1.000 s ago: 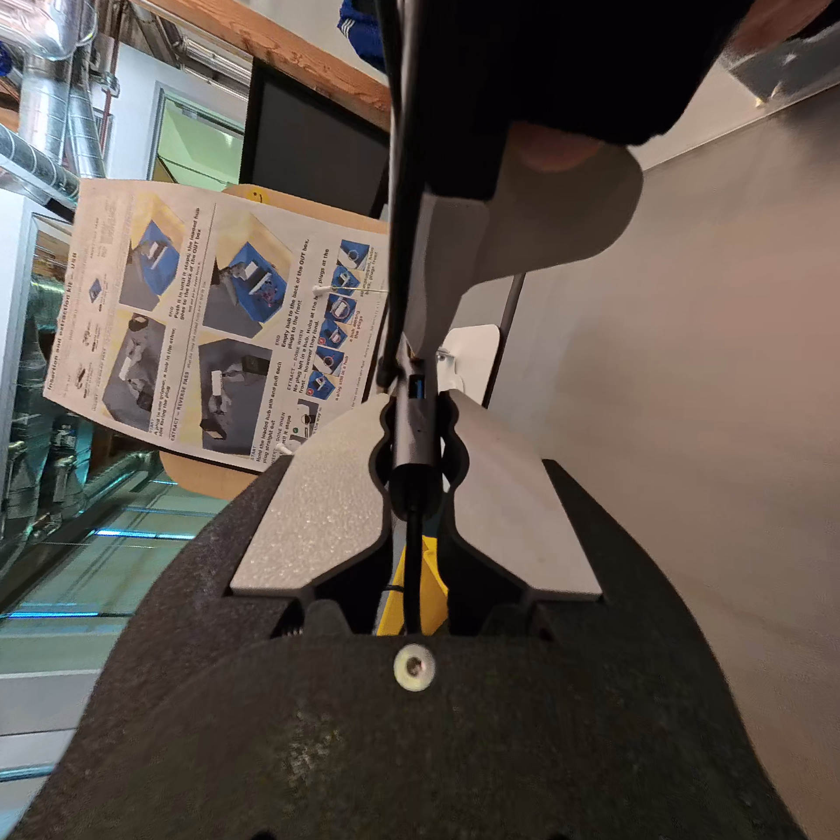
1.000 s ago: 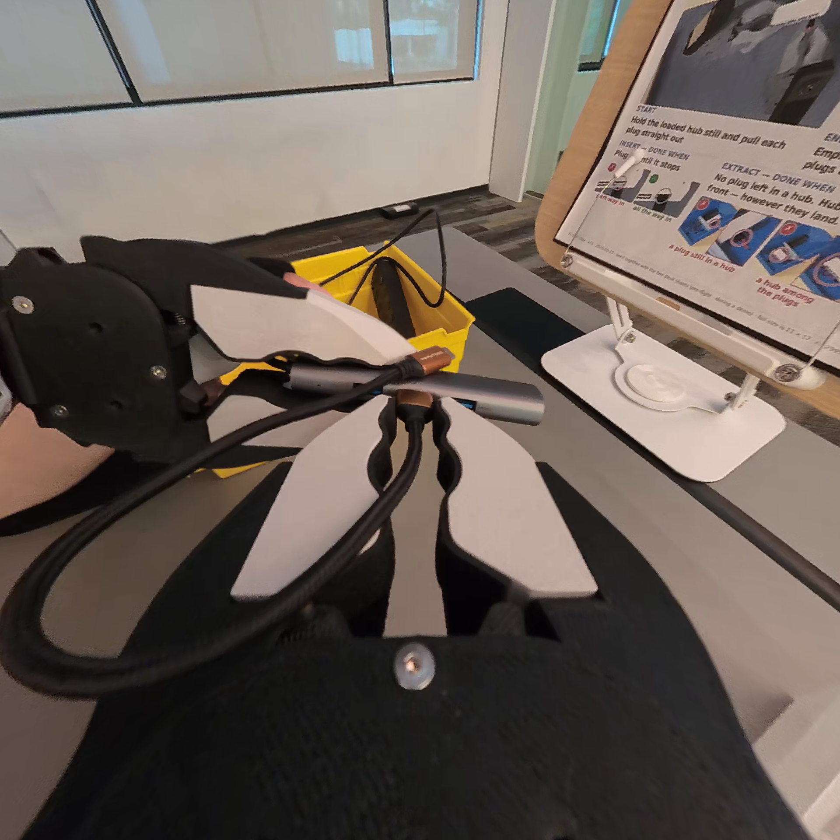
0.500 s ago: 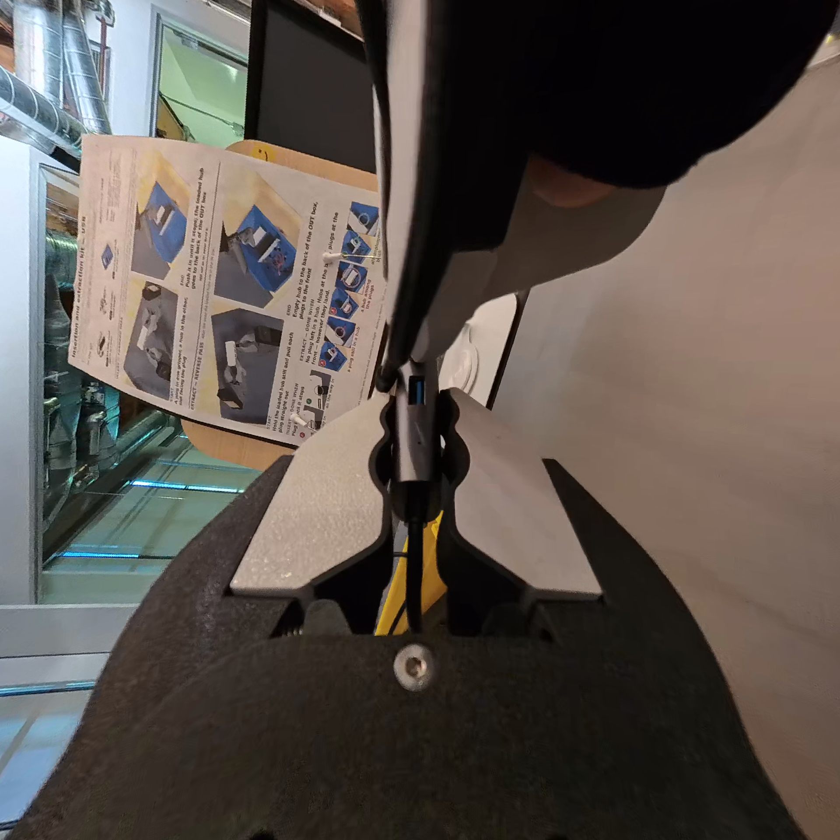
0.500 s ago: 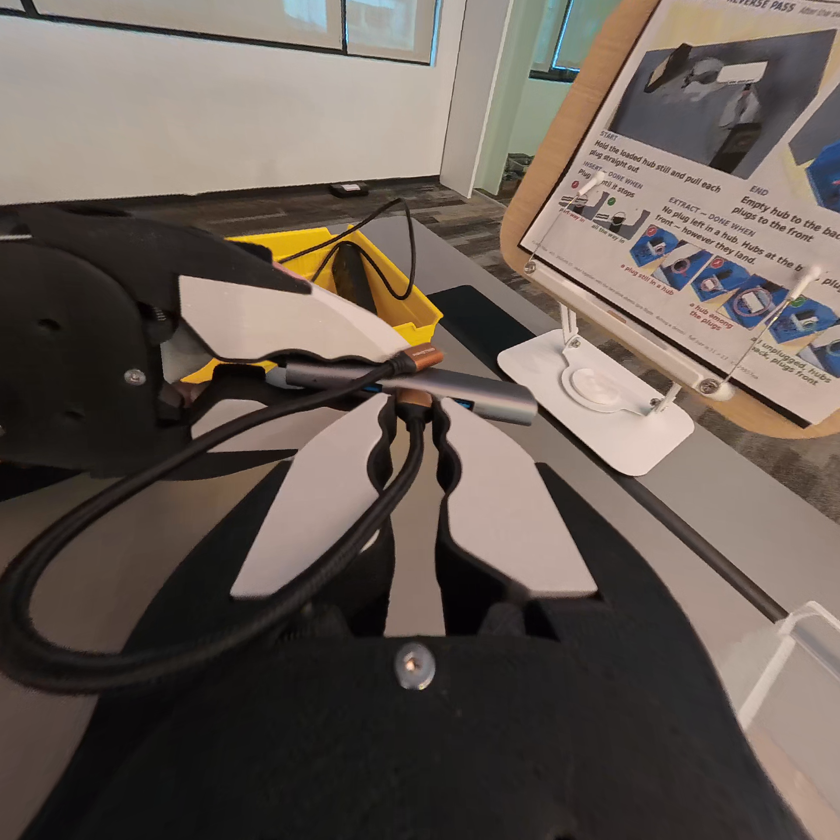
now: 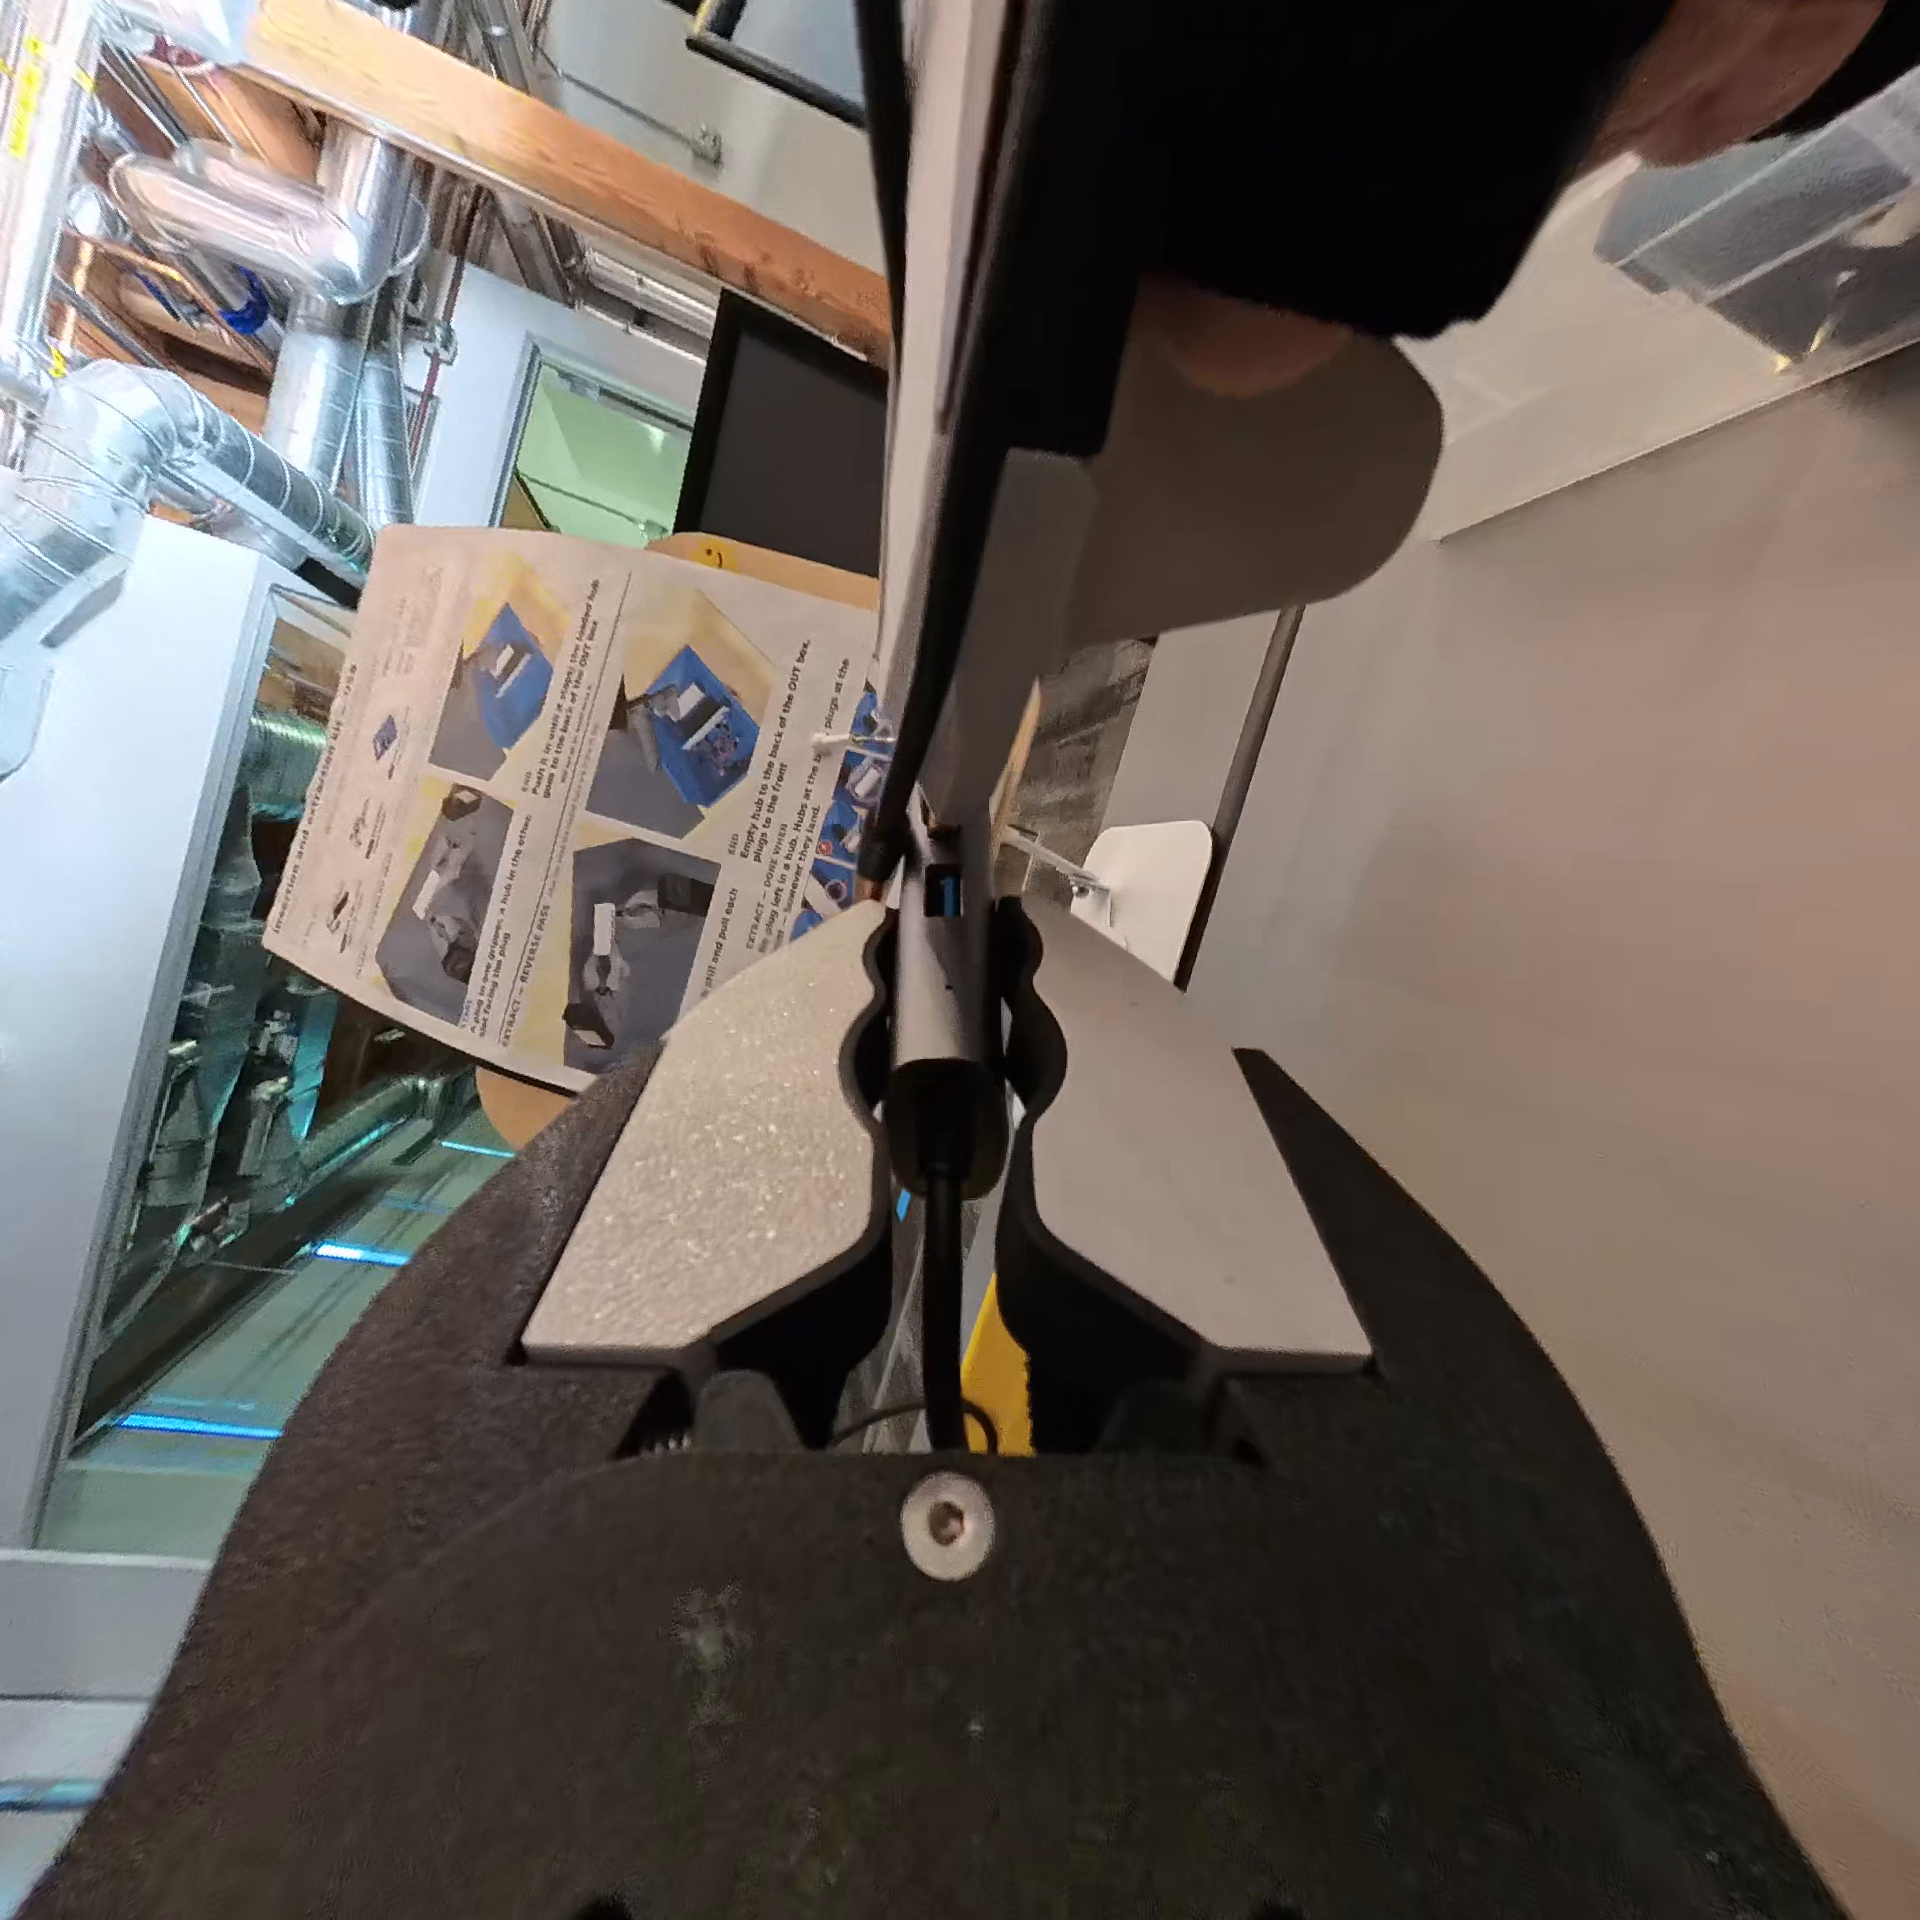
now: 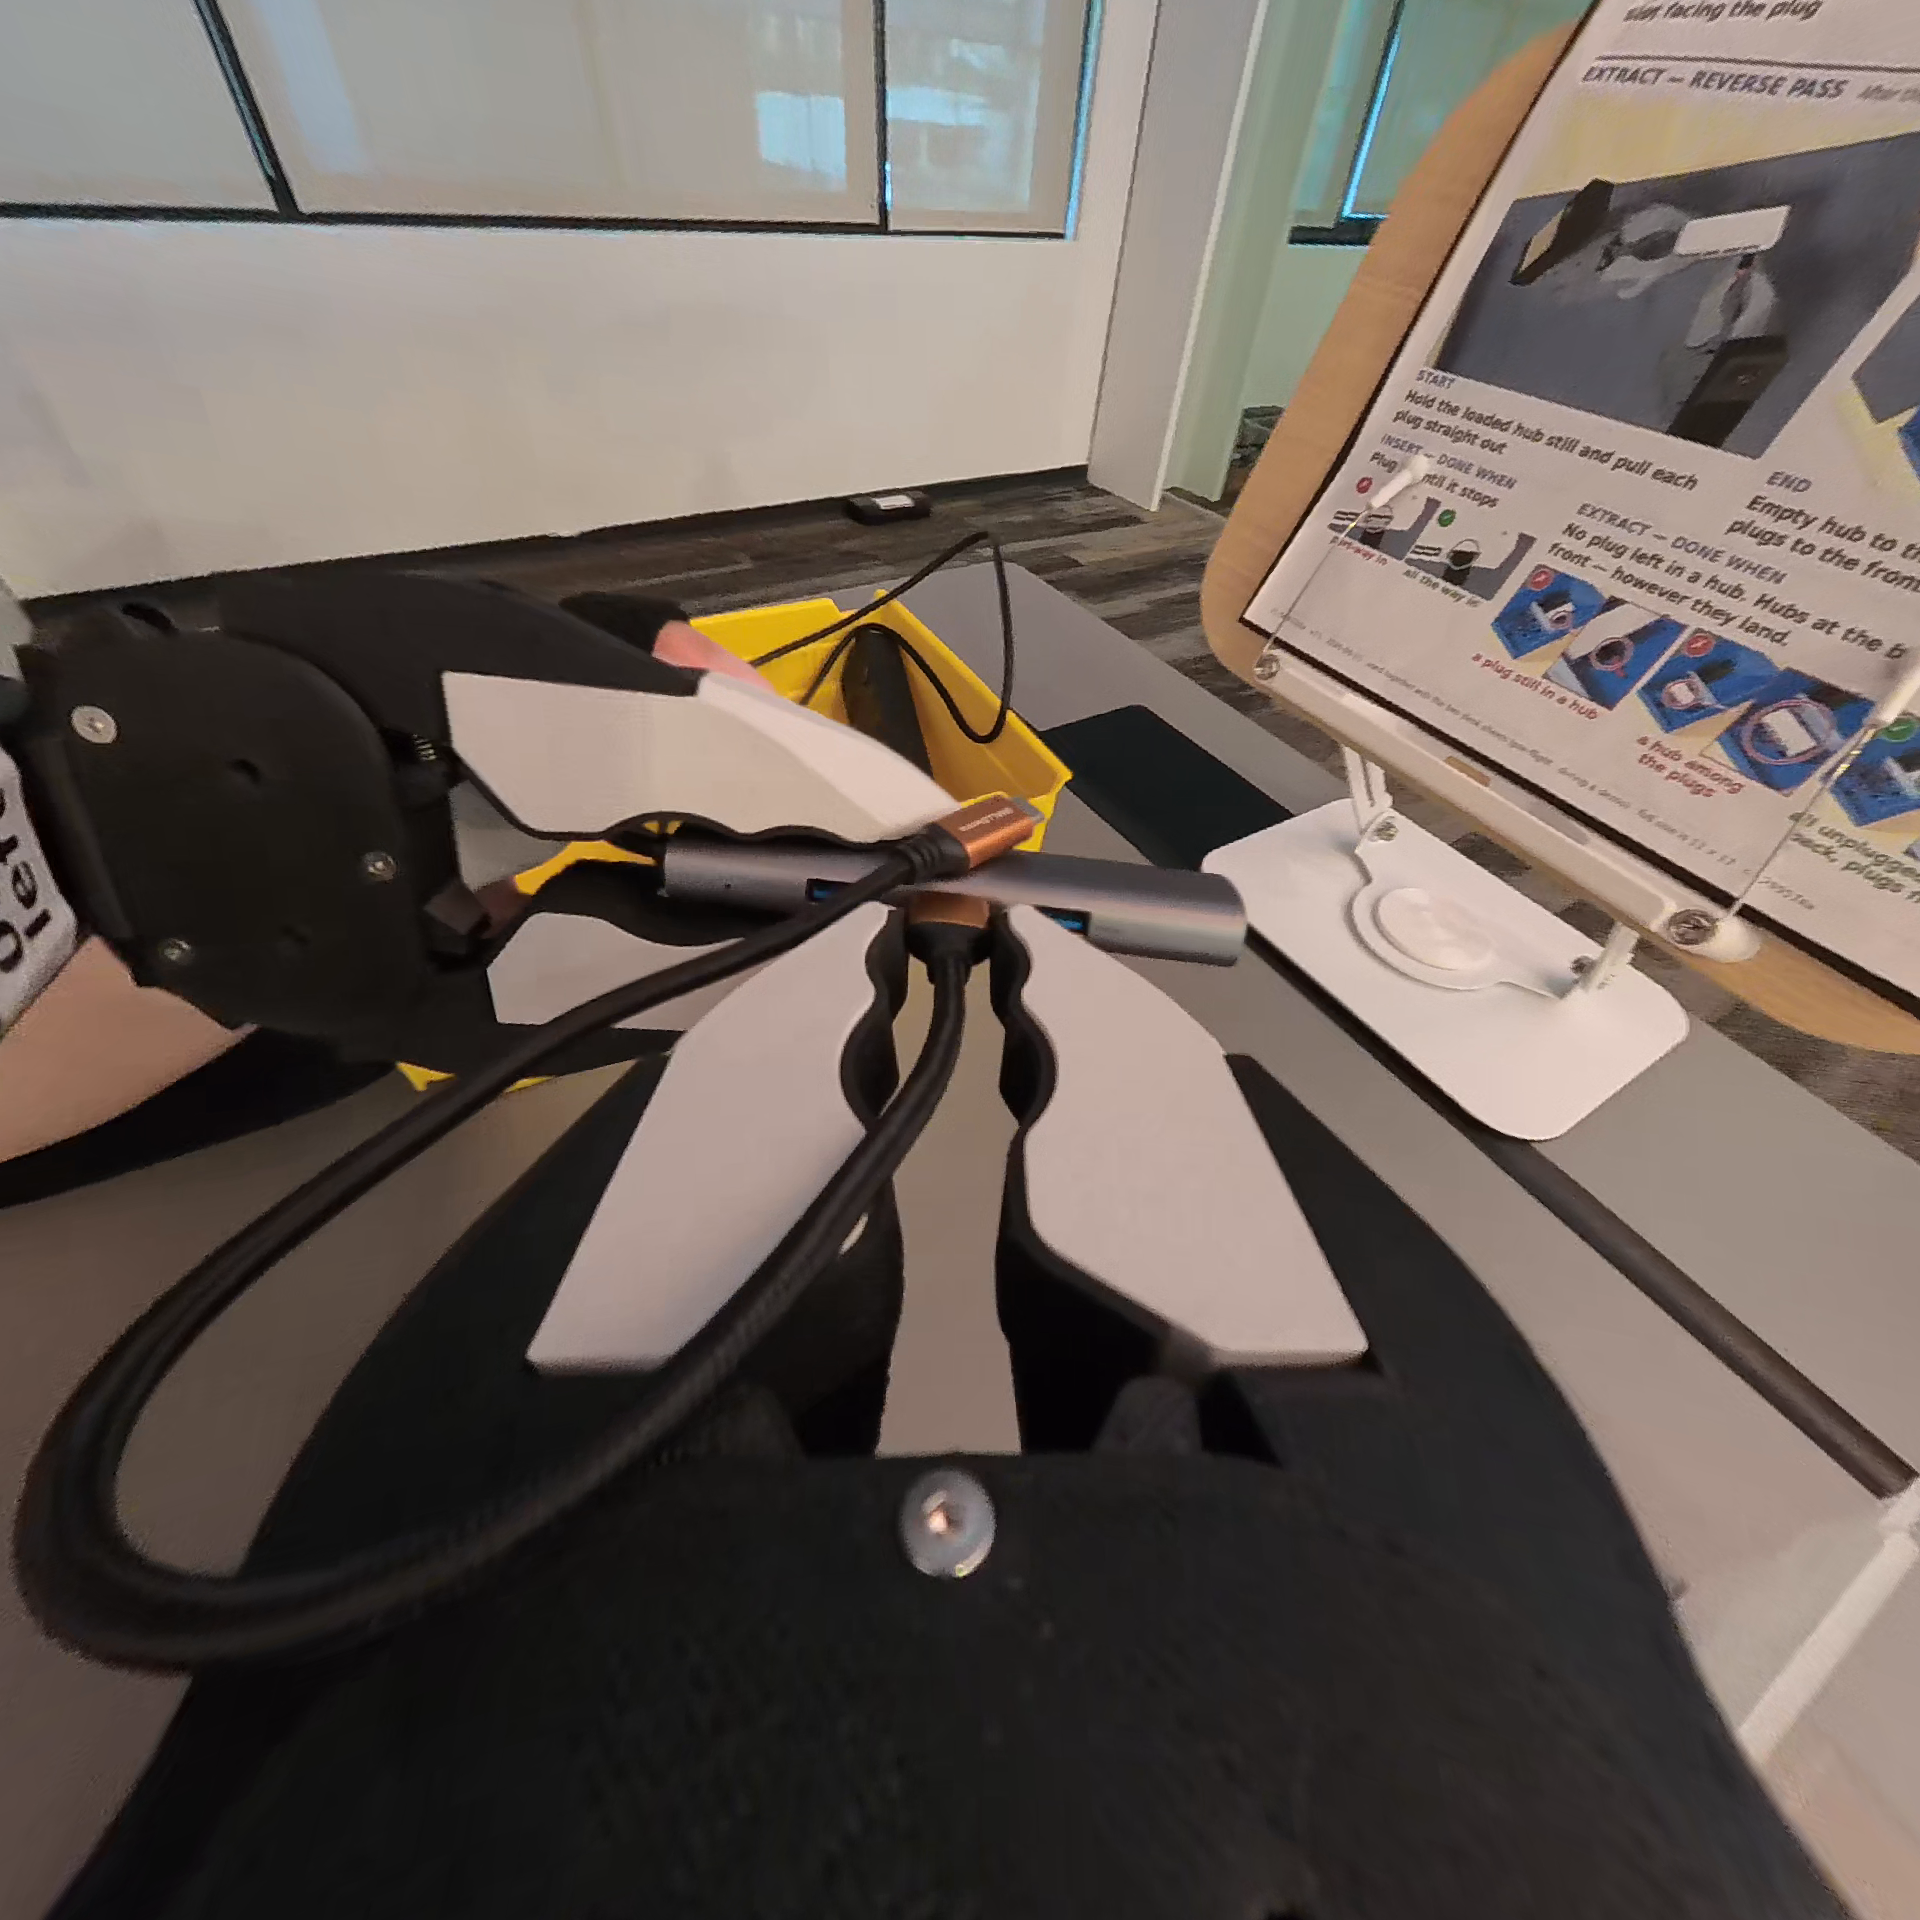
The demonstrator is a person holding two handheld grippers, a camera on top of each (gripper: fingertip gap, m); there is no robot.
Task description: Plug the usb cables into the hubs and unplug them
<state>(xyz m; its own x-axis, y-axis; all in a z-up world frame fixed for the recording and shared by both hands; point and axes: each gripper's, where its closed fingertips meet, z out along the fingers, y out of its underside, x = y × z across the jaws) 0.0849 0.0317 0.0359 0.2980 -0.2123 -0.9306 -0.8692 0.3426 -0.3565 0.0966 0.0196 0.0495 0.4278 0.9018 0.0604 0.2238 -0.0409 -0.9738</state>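
1. The left gripper (image 6: 727, 862) comes in from the left of the right wrist view, clamped on the near end of the grey USB hub (image 6: 1132, 899), which it holds level in the air above the grey tabletop (image 6: 1455, 1299). In its own view the hub (image 5: 940, 977) sits tight between the two fingers.
2. A braided black cable (image 6: 343, 1434) loops down to the left; its free copper plug (image 6: 982, 821) lies across the top of the hub, seated in nothing.
3. The right gripper (image 6: 948, 935) is closed on the cable's other copper plug (image 6: 943, 920), nose against the hub's side.
4. Behind, a yellow bin (image 6: 1023, 764) stands toward the tabletop's far edge; an instruction sheet on a stand (image 6: 1621, 540) is at the right.
5. Judgement: an insertion or a pull at this port is in hand; I cannot tell how deep the plug sits. The next move calls for a straight push or pull along the port's axis, with the hub held steady.
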